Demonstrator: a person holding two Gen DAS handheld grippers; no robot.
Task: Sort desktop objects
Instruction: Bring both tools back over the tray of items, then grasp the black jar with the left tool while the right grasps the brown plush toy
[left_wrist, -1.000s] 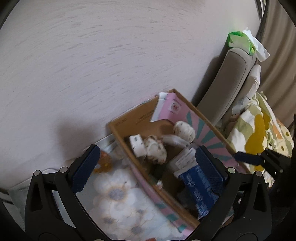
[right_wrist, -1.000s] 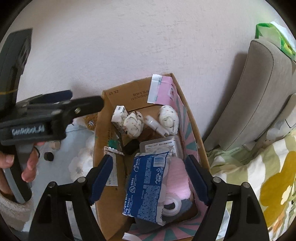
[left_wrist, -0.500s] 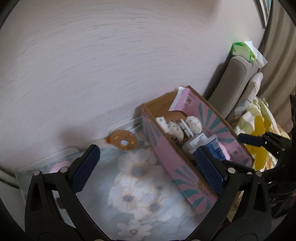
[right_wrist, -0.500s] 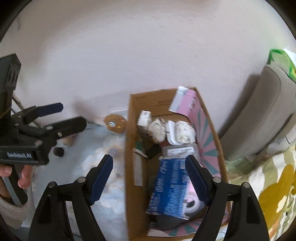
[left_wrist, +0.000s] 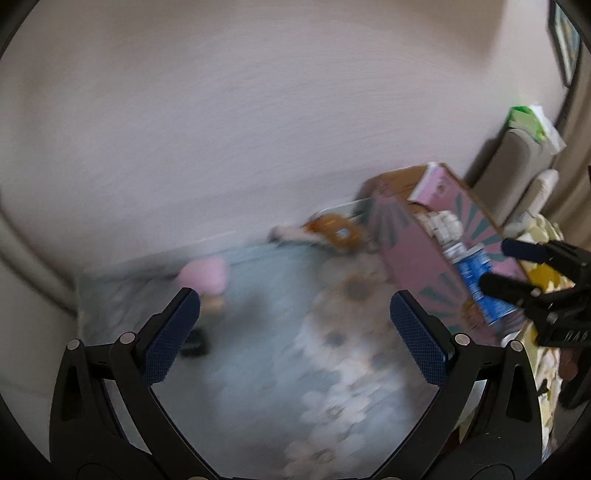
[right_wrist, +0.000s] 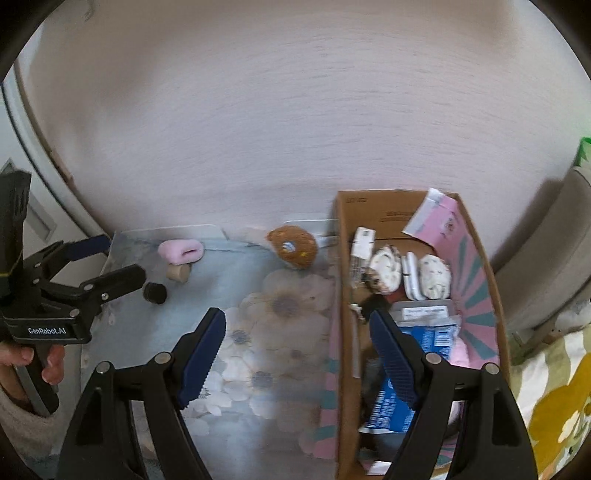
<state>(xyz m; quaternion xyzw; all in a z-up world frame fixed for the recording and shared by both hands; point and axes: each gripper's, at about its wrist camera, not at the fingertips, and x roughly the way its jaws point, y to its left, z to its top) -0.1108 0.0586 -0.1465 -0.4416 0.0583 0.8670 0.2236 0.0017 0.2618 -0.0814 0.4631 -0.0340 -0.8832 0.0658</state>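
1. Desktop objects that are lying loose on the floral mat are a pink roll, a small cork, a black cap and a brown round toy; the rest are sitting in the cardboard box to the right.
2. Left gripper is hovering just beside the black cap, nearer than the right gripper, which is straddling the box's left wall.
3. Both are standing open and empty.
4. Pink roll's long axis is lying across the left gripper's reach.
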